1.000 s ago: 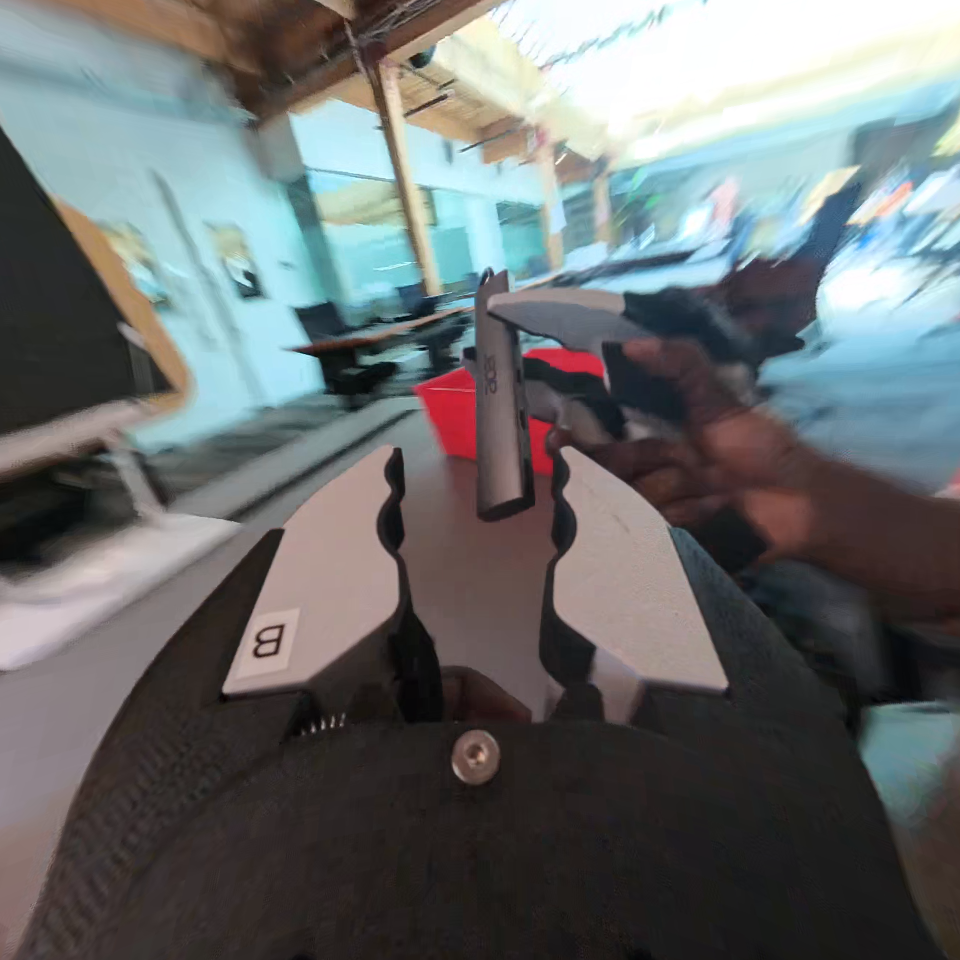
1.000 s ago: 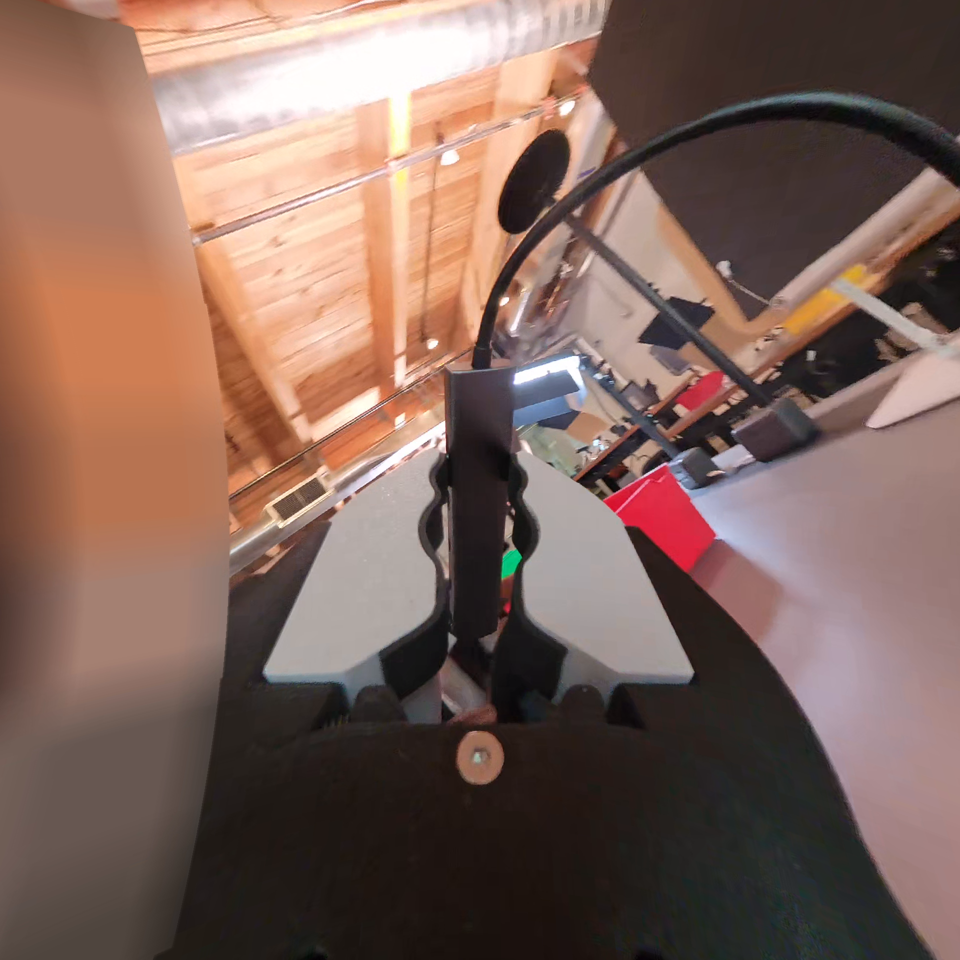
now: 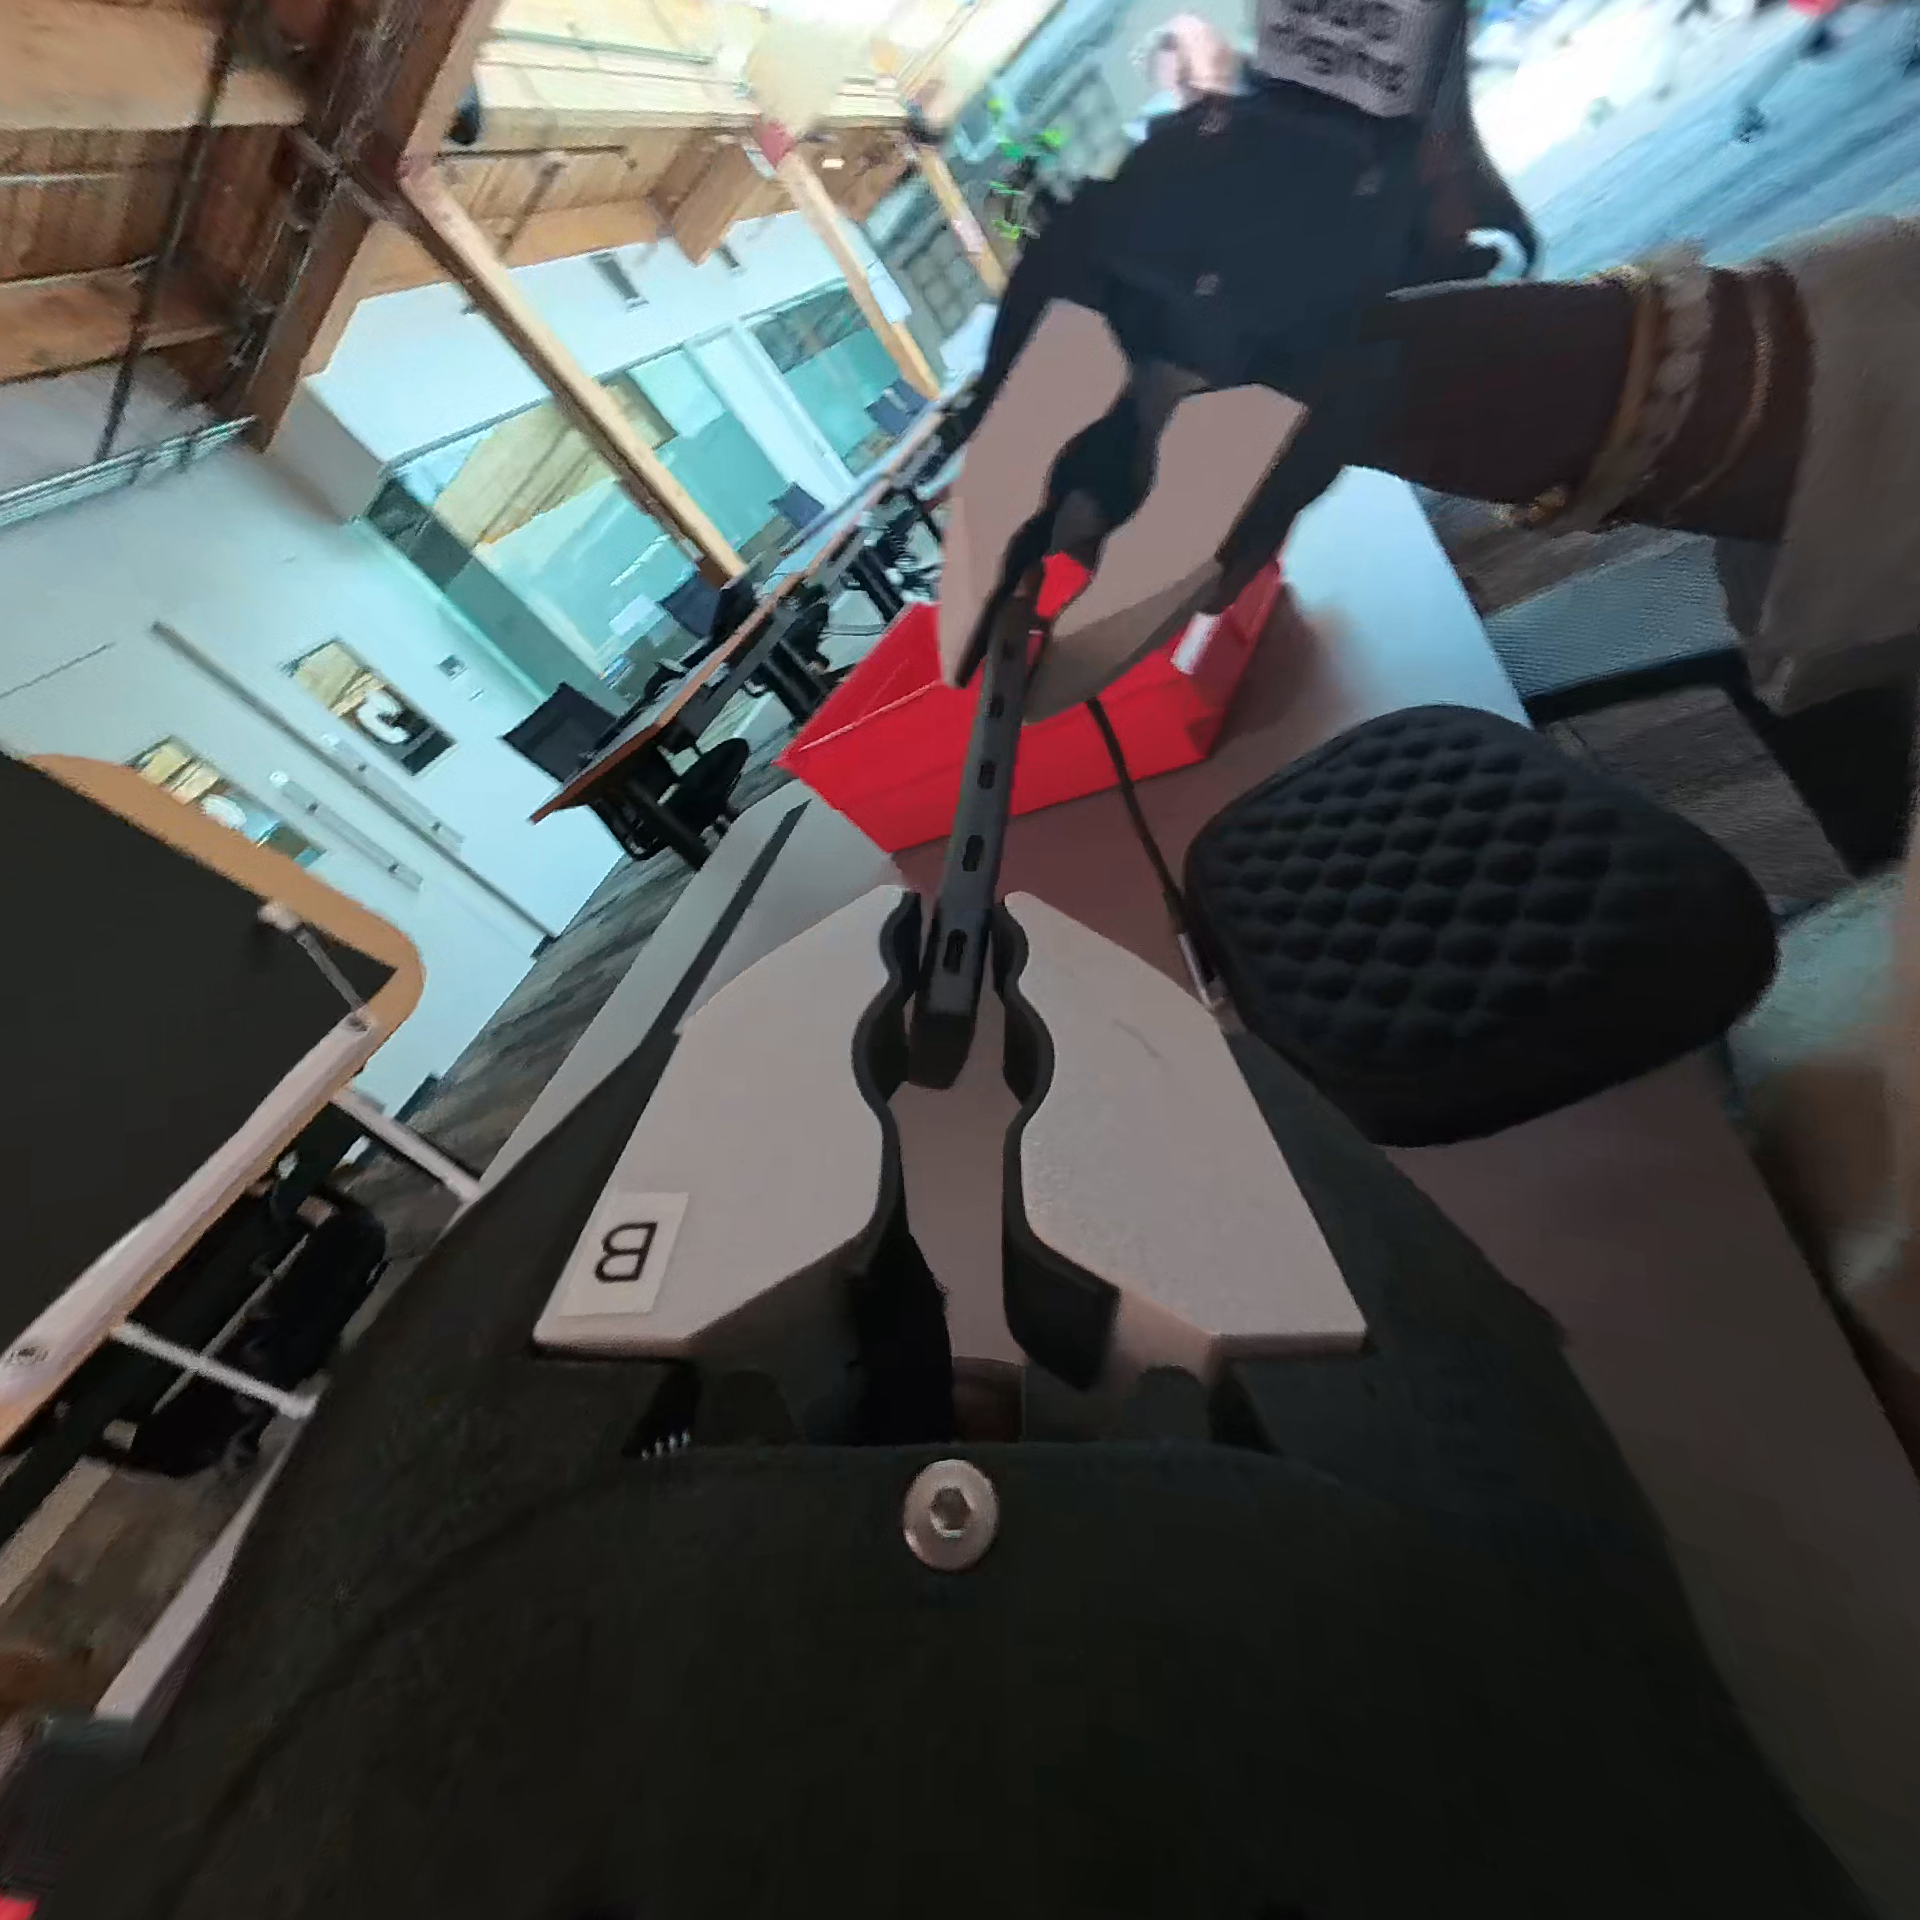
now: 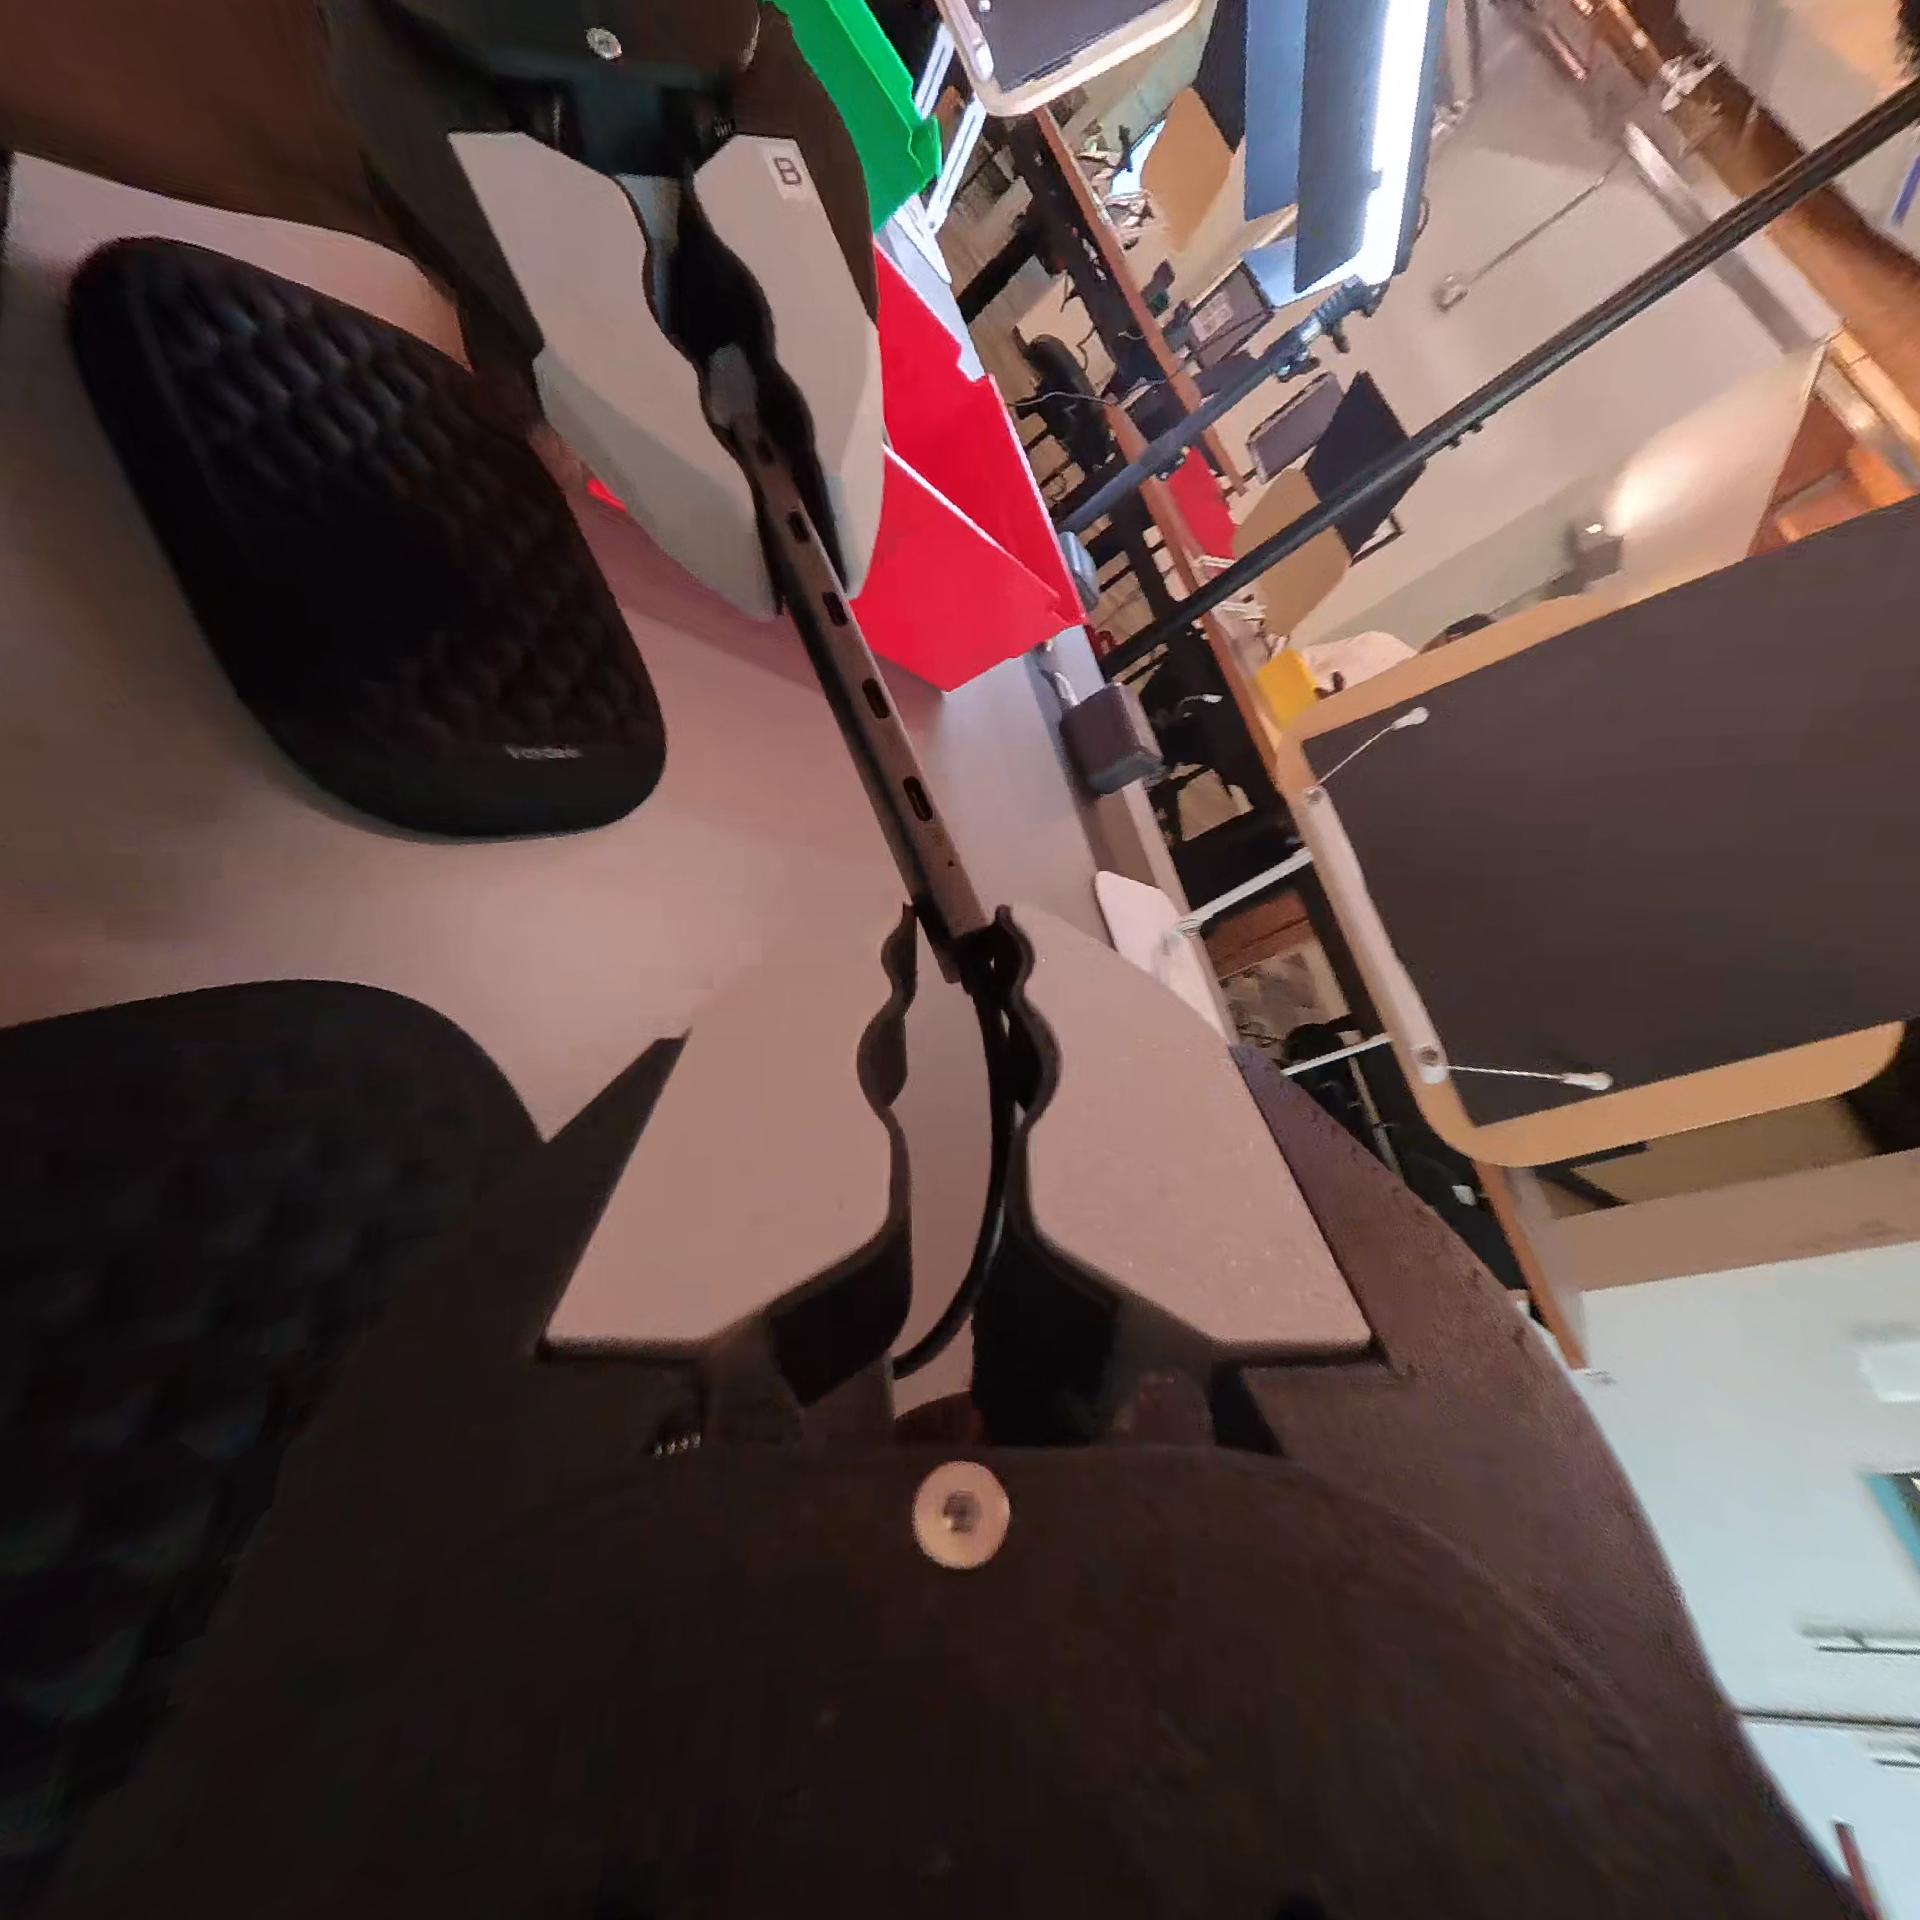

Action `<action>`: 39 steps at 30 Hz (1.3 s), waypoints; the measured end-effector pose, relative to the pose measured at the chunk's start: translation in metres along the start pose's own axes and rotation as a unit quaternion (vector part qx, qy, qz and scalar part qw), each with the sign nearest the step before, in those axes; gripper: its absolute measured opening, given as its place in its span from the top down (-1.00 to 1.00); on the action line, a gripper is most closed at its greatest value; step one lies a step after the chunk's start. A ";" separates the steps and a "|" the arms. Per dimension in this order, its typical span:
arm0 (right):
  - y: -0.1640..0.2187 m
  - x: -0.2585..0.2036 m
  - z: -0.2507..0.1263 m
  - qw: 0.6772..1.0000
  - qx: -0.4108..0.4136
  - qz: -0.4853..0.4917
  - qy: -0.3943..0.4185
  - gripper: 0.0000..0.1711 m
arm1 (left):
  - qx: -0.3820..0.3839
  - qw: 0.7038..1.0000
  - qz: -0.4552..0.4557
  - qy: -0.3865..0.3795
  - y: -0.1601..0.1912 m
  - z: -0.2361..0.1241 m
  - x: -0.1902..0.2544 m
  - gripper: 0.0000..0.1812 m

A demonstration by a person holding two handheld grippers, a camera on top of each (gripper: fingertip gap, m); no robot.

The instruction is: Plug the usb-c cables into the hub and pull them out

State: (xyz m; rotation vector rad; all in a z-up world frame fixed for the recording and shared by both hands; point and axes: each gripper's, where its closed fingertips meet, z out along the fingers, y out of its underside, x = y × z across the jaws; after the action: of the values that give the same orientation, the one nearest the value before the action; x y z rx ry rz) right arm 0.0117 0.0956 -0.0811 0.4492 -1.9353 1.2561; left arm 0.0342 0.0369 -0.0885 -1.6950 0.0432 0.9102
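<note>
Left wrist view: your left gripper (image 3: 951, 971) is clamped on the hub (image 3: 971, 862)'s near end; its long axis runs straight ahead to the right gripper (image 3: 1023, 613).

Right wrist view: your right gripper (image 4: 961, 961) stands parted, hub (image 4: 862, 686) end and cable (image 4: 992, 1174) between the fingers. Black pad (image 4: 353, 540) beside, red bin (image 4: 956, 520) behind.

Dark grey hub (image 3: 977, 831), red bin (image 3: 914, 748), black honeycomb-textured pad (image 3: 1475, 925), green bin (image 4: 862, 94), pale grey table (image 4: 416, 935)
</note>
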 end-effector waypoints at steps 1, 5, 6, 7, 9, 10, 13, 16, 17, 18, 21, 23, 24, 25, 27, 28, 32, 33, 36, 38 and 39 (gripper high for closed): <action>-0.001 0.005 0.000 1.000 0.000 -0.009 0.020 0.86 | 0.007 1.000 -0.017 -0.026 -0.002 -0.002 -0.008 0.82; 0.007 0.043 -0.010 0.971 -0.060 -0.138 0.187 0.88 | 0.030 0.990 -0.089 -0.104 -0.006 -0.024 -0.040 0.50; 0.012 0.045 -0.011 0.960 -0.081 -0.174 0.205 0.89 | 0.032 0.987 -0.102 -0.124 -0.005 -0.032 -0.047 0.49; 0.017 0.041 -0.010 0.952 -0.097 -0.200 0.210 0.89 | 0.030 0.983 -0.111 -0.146 -0.003 -0.041 -0.054 0.49; 0.035 0.022 -0.003 0.950 -0.130 -0.221 0.178 0.89 | 0.012 0.975 -0.115 -0.192 0.002 -0.064 -0.068 0.49; 0.047 0.007 0.001 0.952 -0.150 -0.221 0.149 0.89 | -0.004 0.967 -0.118 -0.226 0.006 -0.079 -0.078 0.49; 0.076 -0.033 0.005 0.954 -0.201 -0.213 0.064 0.88 | -0.056 0.935 -0.141 -0.321 0.019 -0.135 -0.105 0.49; 0.093 -0.065 -0.001 0.963 -0.218 -0.159 -0.020 0.89 | -0.125 0.906 -0.187 -0.358 0.035 -0.184 -0.114 0.49; 0.096 -0.073 -0.004 0.966 -0.218 -0.130 -0.045 0.89 | -0.159 0.896 -0.203 -0.361 0.044 -0.197 -0.113 0.49; 0.097 -0.081 -0.007 0.968 -0.216 -0.101 -0.070 0.88 | -0.187 0.886 -0.215 -0.365 0.053 -0.209 -0.112 0.49; 0.097 -0.088 -0.012 0.971 -0.208 -0.026 -0.113 0.84 | -0.265 0.857 -0.256 -0.360 0.081 -0.232 -0.105 0.49; 0.092 -0.091 -0.017 0.969 -0.199 0.026 -0.145 0.77 | -0.316 0.840 -0.290 -0.331 0.100 -0.238 -0.096 0.51; 0.089 -0.092 -0.019 0.968 -0.191 0.052 -0.155 0.72 | -0.341 0.831 -0.308 -0.315 0.110 -0.240 -0.093 0.52; 0.084 -0.090 -0.021 0.968 -0.178 0.076 -0.161 0.66 | -0.366 0.819 -0.325 -0.299 0.121 -0.241 -0.090 0.52; 0.072 -0.088 -0.026 0.965 -0.148 0.128 -0.175 0.54 | -0.416 0.789 -0.358 -0.275 0.143 -0.245 -0.088 0.53; 0.067 -0.087 -0.029 0.962 -0.135 0.150 -0.181 0.49 | -0.439 0.775 -0.367 -0.266 0.153 -0.246 -0.087 0.53; 0.046 -0.074 -0.038 0.963 -0.080 0.186 -0.177 0.43 | -0.507 0.730 -0.381 -0.256 0.187 -0.248 -0.093 0.55; 0.041 -0.069 -0.040 0.965 -0.067 0.188 -0.169 0.43 | -0.519 0.721 -0.381 -0.256 0.194 -0.248 -0.095 0.56; 0.031 -0.060 -0.043 0.968 -0.041 0.193 -0.153 0.44 | -0.540 0.699 -0.397 -0.249 0.213 -0.246 -0.094 0.61; 0.031 -0.057 -0.043 0.971 -0.041 0.186 -0.142 0.45 | -0.553 0.687 -0.408 -0.237 0.223 -0.245 -0.089 0.67; 0.033 -0.056 -0.043 0.973 -0.046 0.179 -0.135 0.45 | -0.556 0.687 -0.410 -0.225 0.226 -0.244 -0.085 0.74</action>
State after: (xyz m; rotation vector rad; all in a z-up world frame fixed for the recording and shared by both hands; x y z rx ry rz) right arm 0.0437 0.1418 -0.1344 0.2383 -2.3742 1.3768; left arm 0.0004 -0.2815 -0.2114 -2.1045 -1.8015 0.5872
